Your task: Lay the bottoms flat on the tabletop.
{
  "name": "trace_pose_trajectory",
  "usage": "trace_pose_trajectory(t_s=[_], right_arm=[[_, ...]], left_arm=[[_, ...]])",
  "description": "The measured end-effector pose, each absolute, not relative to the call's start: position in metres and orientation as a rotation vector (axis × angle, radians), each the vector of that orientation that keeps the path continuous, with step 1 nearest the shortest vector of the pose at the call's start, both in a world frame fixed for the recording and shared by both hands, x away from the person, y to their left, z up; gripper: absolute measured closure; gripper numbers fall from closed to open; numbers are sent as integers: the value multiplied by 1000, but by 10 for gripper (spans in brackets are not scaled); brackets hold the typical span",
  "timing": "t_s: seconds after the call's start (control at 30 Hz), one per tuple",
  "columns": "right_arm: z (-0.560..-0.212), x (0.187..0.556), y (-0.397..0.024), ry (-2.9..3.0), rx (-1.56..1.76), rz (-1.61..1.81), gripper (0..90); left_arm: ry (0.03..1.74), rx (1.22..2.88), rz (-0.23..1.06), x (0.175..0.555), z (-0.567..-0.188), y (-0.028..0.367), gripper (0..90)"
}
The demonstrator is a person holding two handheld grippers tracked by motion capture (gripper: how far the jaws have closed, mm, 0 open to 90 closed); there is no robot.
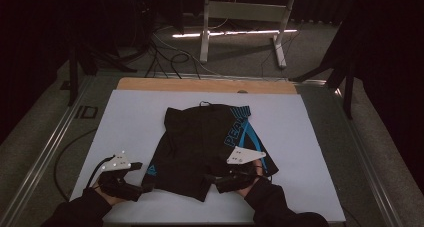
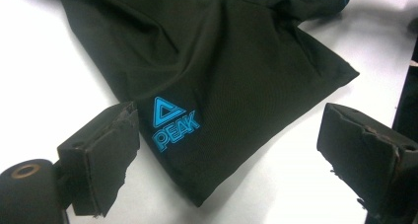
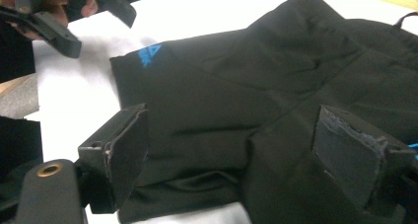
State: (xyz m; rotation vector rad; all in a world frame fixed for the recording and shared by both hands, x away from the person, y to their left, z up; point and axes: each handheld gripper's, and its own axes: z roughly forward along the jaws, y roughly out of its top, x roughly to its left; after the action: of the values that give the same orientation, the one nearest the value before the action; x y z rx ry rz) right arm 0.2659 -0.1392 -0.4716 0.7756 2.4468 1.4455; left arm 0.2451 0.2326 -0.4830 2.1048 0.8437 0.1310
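Observation:
A pair of black shorts point(image 1: 200, 142) with a blue PEAK logo point(image 2: 170, 123) lies flat on the white board point(image 1: 130, 117), waistband at the far side. My left gripper point(image 1: 147, 186) sits at the hem of the left leg; its jaws stand open point(image 2: 229, 118) on either side of the hem corner, pads off the cloth. My right gripper point(image 1: 212, 179) is at the near edge by the crotch and right leg. Its jaws are open point(image 3: 231, 118) over the fabric point(image 3: 256, 86) and grip nothing. The left gripper point(image 3: 101, 31) also shows in the right gripper view at top left.
The board lies on a wooden table point(image 1: 200, 85) with metal rails along both sides. Beyond it, on the floor, are cables point(image 1: 165, 57) and a white desk frame point(image 1: 240, 17). Bare board surrounds the shorts on all sides.

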Motion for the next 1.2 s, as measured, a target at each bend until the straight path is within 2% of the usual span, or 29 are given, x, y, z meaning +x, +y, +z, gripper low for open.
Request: trace_pose_trajectory(t_s=[0.17, 0.4, 0.87, 1.17, 1.2], right_arm=[[-465, 273, -152, 2406, 785, 1471, 97], [-459, 283, -174, 2355, 834, 1452, 95], [-453, 280, -242, 2258, 905, 1424, 98], [-463, 270, -280, 2269, 998, 1380, 101], [-465, 269, -283, 2288, 997, 1367, 135]], left_arm=[[858, 2111, 146, 245, -478, 227, 12], [813, 2109, 136, 247, -468, 216, 6], [623, 2168, 123, 254, -443, 170, 40], [468, 2192, 56, 261, -436, 123, 115], [456, 2192, 43, 262, -436, 117, 124]])
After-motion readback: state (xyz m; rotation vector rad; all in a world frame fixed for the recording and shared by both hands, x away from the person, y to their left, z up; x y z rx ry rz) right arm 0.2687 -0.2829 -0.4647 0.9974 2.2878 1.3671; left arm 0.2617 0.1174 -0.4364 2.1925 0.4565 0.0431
